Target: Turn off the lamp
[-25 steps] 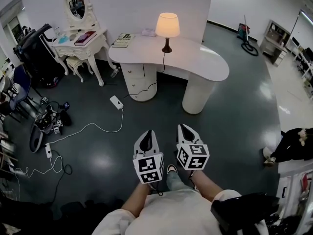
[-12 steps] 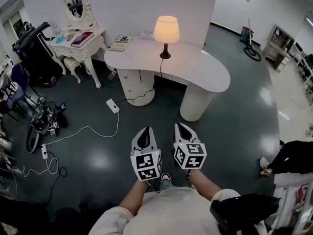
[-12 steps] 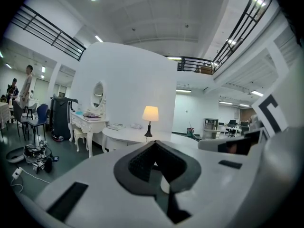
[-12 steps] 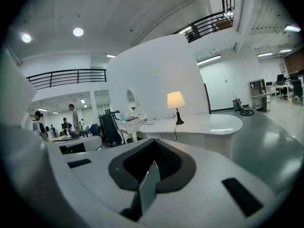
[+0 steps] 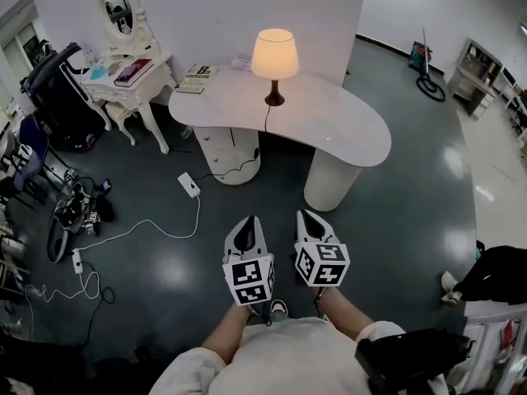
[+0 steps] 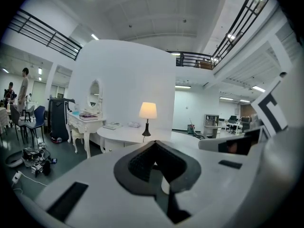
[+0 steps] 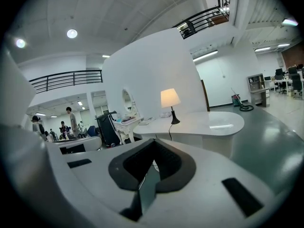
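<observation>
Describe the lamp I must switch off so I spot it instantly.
Find the white kidney-shaped desk by the white wall. Near its back edge stands the lamp: slim dark base, black cord running off the front. Its glowing cream shade is the only lit thing there; the book nearby lies flat.

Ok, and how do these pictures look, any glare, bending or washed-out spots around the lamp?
Head view: the lamp glows nearly white, bright patches glare on the dark floor, wide-angle bending toward the edges. Left gripper view: strong fisheye, black corners, railing curved. Right gripper view: the same, plus a bright streak on the desk.
</observation>
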A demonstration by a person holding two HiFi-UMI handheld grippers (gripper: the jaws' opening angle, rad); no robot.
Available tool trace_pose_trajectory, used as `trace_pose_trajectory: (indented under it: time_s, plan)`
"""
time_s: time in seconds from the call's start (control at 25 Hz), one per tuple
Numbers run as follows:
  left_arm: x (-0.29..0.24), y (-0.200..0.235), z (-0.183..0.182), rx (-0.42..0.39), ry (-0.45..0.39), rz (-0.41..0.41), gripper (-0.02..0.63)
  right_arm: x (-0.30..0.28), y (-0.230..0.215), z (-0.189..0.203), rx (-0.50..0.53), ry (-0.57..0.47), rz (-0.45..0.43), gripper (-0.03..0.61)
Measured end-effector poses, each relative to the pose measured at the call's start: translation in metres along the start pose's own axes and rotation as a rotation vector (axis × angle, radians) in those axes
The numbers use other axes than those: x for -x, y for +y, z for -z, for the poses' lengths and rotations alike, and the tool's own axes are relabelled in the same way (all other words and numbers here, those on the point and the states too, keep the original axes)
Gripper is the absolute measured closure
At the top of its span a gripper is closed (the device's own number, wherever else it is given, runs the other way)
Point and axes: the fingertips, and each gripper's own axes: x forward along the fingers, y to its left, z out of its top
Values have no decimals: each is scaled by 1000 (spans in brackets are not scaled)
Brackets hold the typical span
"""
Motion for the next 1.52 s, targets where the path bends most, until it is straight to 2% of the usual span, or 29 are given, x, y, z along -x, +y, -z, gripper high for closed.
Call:
trace_pose_trajectory:
  time_s: [0.4,1.0,1.52]
  plan:
    - [-53,3,1,0,24,-17,615,-39,-32,-7,-9,26,-5,580]
    - [-98,20,10,-18,57,-29,615,-85,-55,-10,-23,49,10,580]
    - [-202,53,-19,-20,41,26,615,-176,-66,-46,-20,24,48,580]
